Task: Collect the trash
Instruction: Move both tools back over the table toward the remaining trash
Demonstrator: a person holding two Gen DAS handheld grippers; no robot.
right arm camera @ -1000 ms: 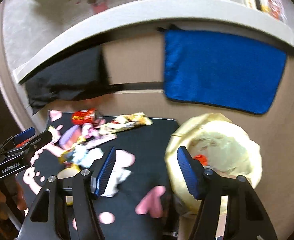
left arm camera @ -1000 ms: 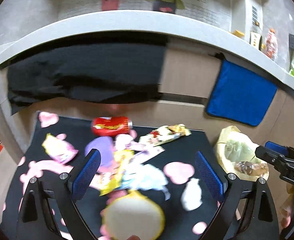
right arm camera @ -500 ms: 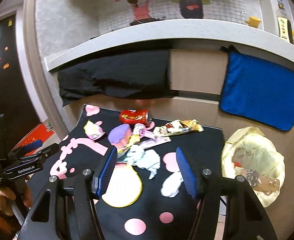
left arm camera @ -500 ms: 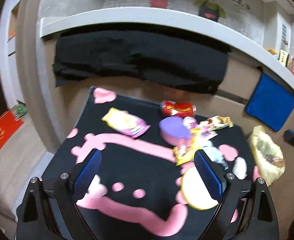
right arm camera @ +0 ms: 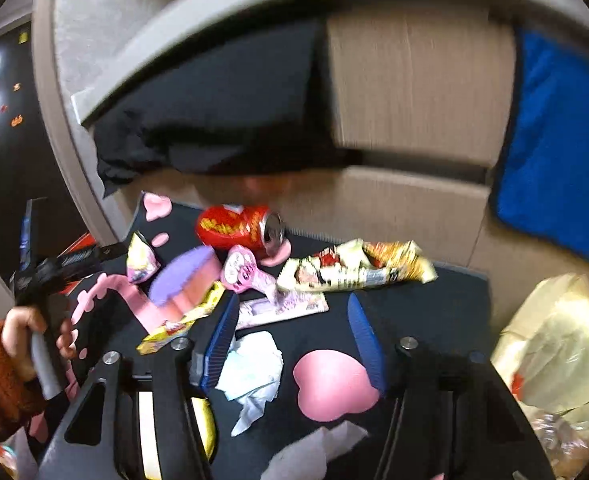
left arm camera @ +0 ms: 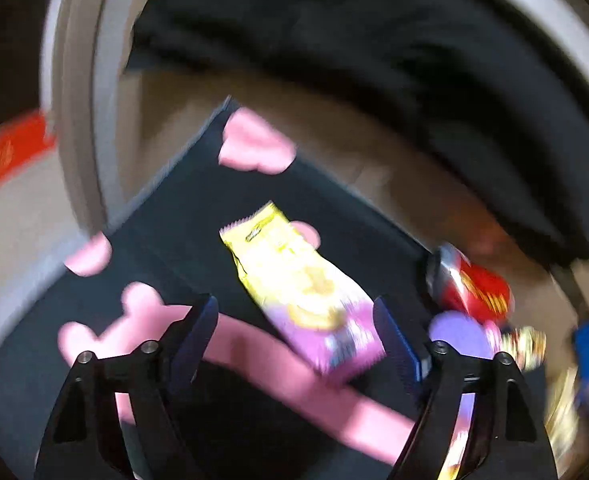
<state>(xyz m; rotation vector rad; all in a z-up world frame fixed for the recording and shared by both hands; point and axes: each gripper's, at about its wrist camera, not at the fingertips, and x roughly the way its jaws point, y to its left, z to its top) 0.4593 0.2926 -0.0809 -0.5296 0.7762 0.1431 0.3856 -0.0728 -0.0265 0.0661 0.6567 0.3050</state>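
Note:
Trash lies on a black mat with pink shapes [right arm camera: 422,320]. In the left wrist view my open left gripper [left arm camera: 296,340] is close over a yellow and purple snack packet [left arm camera: 302,292], which lies between the blue fingers; contact cannot be told through the blur. The red can [left arm camera: 474,288] lies to its right. In the right wrist view my open, empty right gripper [right arm camera: 294,340] hovers over crumpled white tissue [right arm camera: 254,372]. The red can [right arm camera: 238,226], a long yellow wrapper [right arm camera: 358,268], a pink wrapper [right arm camera: 246,274] and a purple object [right arm camera: 182,280] lie beyond. The left gripper [right arm camera: 66,264] shows at the left by the snack packet [right arm camera: 142,260].
A yellowish trash bag [right arm camera: 558,360] holding some rubbish stands open at the right of the mat. A black cloth [right arm camera: 214,120] and a blue towel [right arm camera: 562,160] hang from the grey counter edge behind. A round yellow object [right arm camera: 206,420] lies under my right gripper.
My left gripper has swung left and dropped down close to the yellow and purple packet. My right gripper has moved forward and lower over the mat, toward the tissue.

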